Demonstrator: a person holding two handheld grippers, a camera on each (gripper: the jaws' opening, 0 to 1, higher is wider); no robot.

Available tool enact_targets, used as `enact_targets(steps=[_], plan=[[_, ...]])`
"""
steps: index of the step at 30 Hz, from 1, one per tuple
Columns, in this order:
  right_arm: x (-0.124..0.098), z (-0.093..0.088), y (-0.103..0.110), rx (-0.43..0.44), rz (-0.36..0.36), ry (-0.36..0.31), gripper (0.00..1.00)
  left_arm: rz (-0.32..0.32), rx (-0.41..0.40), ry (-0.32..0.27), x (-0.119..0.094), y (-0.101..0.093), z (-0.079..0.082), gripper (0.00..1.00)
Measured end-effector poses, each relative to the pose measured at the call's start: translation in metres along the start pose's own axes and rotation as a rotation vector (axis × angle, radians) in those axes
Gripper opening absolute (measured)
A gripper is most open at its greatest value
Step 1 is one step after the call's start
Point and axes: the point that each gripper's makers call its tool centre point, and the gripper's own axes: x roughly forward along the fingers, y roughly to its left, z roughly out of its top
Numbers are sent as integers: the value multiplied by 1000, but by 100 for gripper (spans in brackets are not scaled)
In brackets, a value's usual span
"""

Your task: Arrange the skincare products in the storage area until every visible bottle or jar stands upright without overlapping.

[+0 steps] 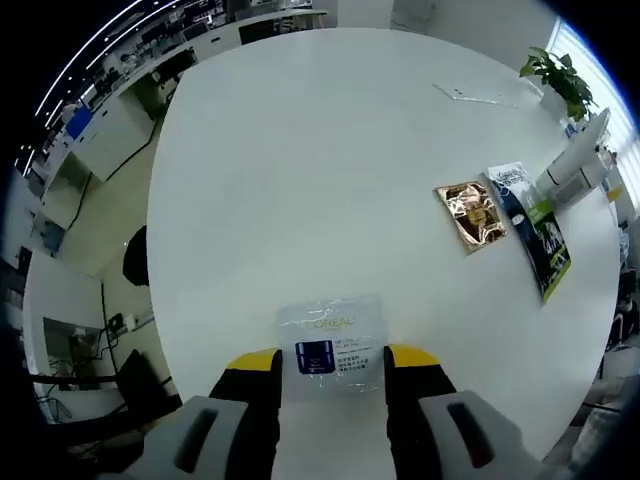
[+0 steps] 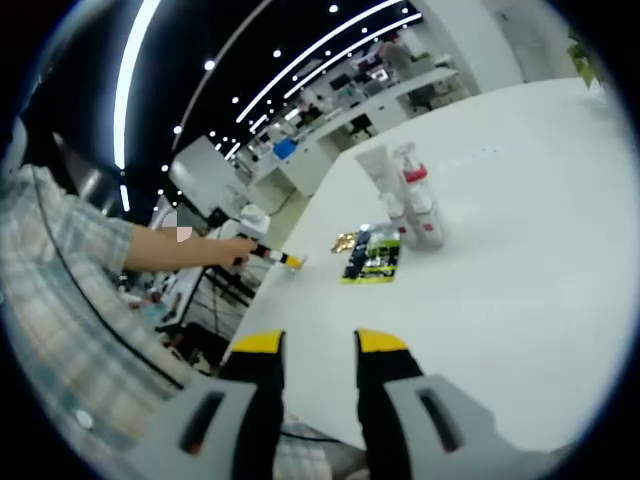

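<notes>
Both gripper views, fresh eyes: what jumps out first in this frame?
In the left gripper view, a clear L'Oreal sachet with a dark blue jar printed on it lies flat on the white table between the open yellow-tipped jaws of the left gripper. Further right lie a gold sachet and a green-and-black packet. In the right gripper view, upright bottles and tubes cluster behind those packets, while the right gripper hovers open.

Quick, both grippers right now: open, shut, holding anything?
Left gripper: open, its jaws either side of the clear L'Oreal sachet on the white table, no grip evident.
Right gripper: open, empty, above the table.
</notes>
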Motion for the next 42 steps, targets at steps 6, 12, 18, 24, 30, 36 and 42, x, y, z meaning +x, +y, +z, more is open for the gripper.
enact_targets(steps=[6,12,18,24,30,36,42], plan=[[5,-1,5,0,31,1,26,-33,65,-42,-7,-15,3,42],[11,-1,9,-7,71,17,26,-76,98,-97,-21,-39,-7,42],[20,5,13,1,117,17,26,-126,106,-142,-43,-82,-26,42],[30,6,20,1,162,29,26,-172,133,-192,-67,-124,-35,42],[42,5,29,37,217,50,26,-255,155,-257,-94,-183,-37,42],[56,4,31,113,242,70,26,-326,180,-301,-120,-234,-40,42],[70,6,26,250,247,77,29,-371,257,-320,-135,-286,-47,42]])
